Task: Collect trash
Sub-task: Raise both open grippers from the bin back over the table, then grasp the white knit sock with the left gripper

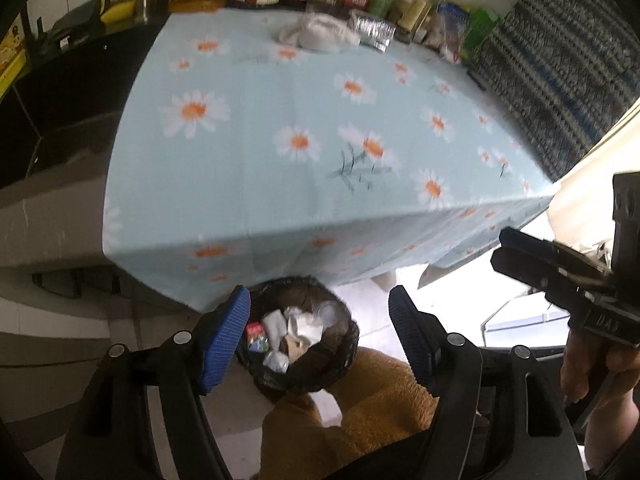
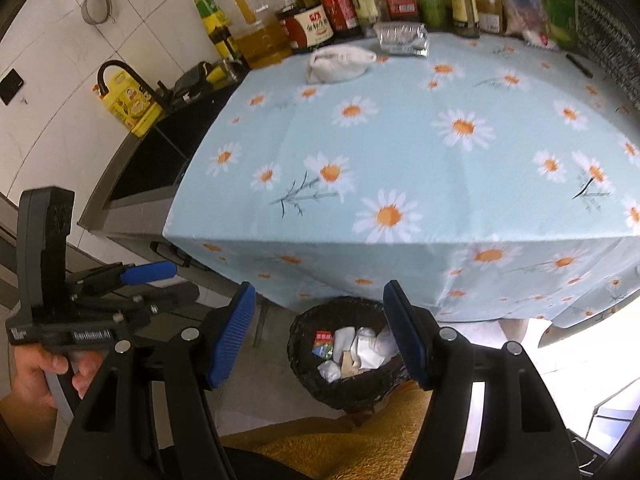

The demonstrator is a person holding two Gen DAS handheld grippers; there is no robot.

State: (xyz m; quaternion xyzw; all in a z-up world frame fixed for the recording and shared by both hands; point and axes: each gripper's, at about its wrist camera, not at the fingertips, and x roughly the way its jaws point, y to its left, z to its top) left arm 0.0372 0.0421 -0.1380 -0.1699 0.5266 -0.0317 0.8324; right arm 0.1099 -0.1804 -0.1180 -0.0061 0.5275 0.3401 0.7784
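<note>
Blue-padded fingers of the left gripper (image 1: 320,336) and right gripper (image 2: 320,336) stand apart, holding nothing, with the trash-filled bin (image 2: 320,384) below between them, in front of the bench (image 2: 400,160).

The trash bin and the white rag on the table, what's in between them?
Only bare daisy tablecloth lies between the trash bin and the white rag. The right wrist view shows it best.

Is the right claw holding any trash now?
No, the right claw is open and empty above the trash bin.
</note>
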